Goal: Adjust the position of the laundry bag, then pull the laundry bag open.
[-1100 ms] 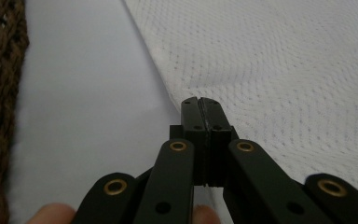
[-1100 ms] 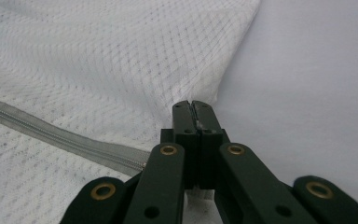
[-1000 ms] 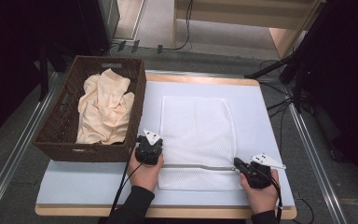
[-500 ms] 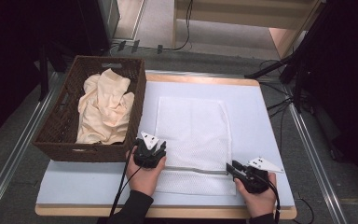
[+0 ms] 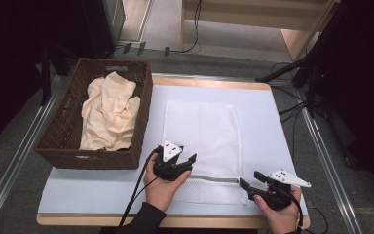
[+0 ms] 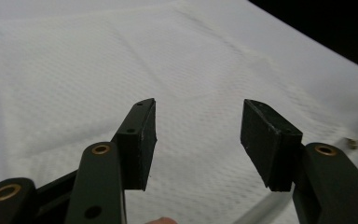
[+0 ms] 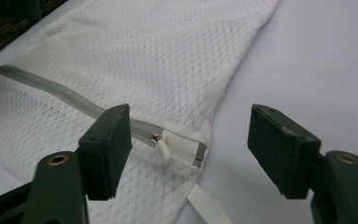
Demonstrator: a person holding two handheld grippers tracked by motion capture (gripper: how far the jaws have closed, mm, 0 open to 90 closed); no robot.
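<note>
Both grippers, left gripper and right gripper, jaws just opened and empty, off the mesh laundry bag flat mid-table toward its near edge; likely next: grasp zipper pull.

— Where does the high view sit?
— Above the near edge of the table, facing forward and down.
— And the gripper views?
— Low and close, looking along their own jaws. All three share the white mesh bag.
</note>
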